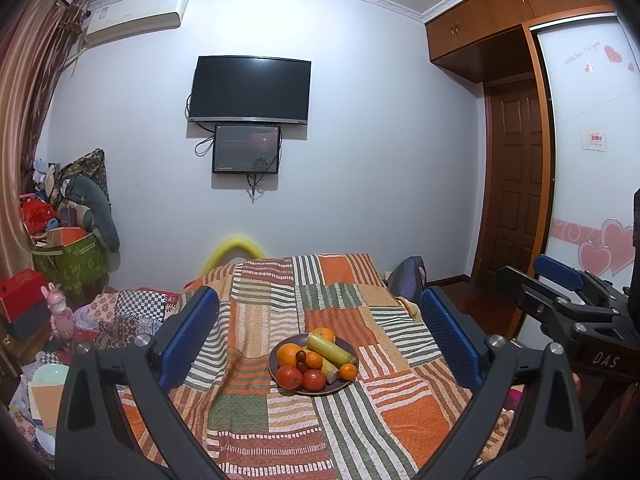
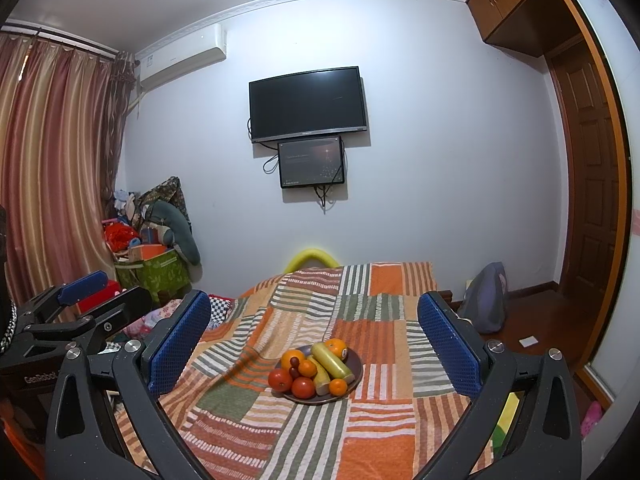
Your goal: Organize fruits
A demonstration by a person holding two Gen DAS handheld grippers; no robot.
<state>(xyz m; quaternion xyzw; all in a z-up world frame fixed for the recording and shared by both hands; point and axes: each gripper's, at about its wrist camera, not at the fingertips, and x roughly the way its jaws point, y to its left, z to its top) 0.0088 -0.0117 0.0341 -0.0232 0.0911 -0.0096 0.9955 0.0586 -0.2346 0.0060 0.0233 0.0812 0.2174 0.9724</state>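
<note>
Plate (image 1: 347, 350) on patchwork bedspread (image 1: 400, 408), centre: all fruits (image 1: 316, 358) heaped on it, none loose on cloth. Left gripper (image 1: 316, 336), right gripper (image 2: 314, 344): fingers spread wide, empty, held back from plate. Fits fruit gathered, or fruit awaiting sorting; undecidable.

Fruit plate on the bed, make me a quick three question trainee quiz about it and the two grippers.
1. True or false: the plate of fruit sits on the patchwork quilt.
2. What colour are the left gripper finger pads? A red, B blue, C white.
3. Is the right gripper open or shut, and is it holding any fruit?

Key: 1 true. 2 B. 3 Open, holding nothing; the fruit lies on the plate, including the long yellow fruit.
</note>
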